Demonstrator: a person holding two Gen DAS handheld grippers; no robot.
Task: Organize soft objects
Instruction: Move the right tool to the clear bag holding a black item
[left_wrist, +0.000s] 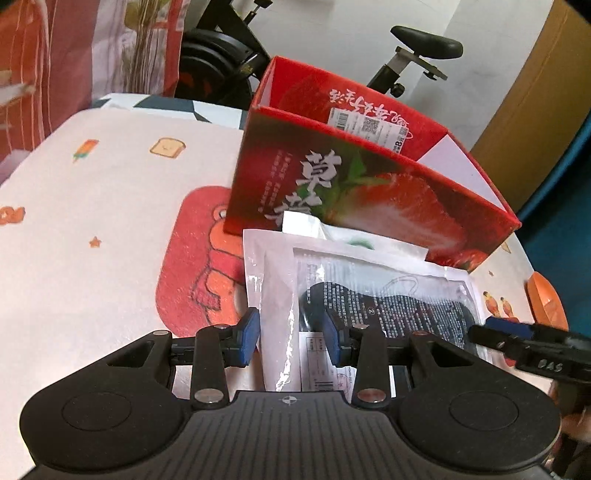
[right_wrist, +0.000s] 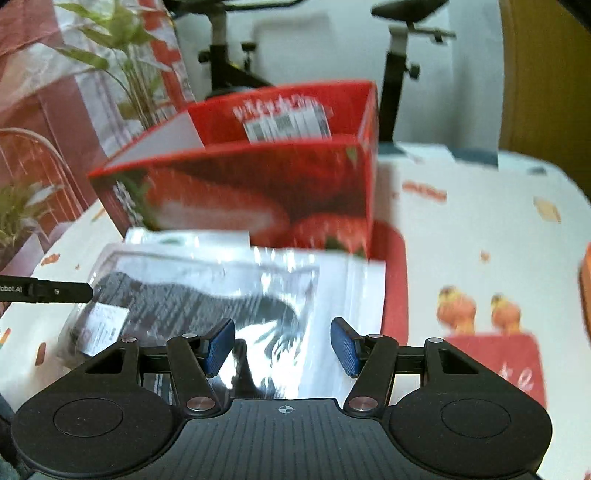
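**Both grippers closing in on the packet in front of the box**

A clear plastic packet with a dark soft item inside lies flat on the worktop, its far edge right against the foot of the open red strawberry box. A second, smaller white packet peeks out from under it, next to the box wall.

The step in hand looks like the approach to a pick-up: nothing is lifted yet. The left gripper hangs over the packet's near left part with its jaws partly apart and nothing pressed between the pads. The right gripper is over the packet's near right part, jaws wider apart and empty; its view is blurred, so I cannot tell whether either pad touches the plastic. Each gripper's tip shows at the edge of the other's view.

Next, the jaws would need to come down onto the packet's near edge and pinch the thin film, which is slippery and may crumple. Then the packet must clear the box's front wall before going in.
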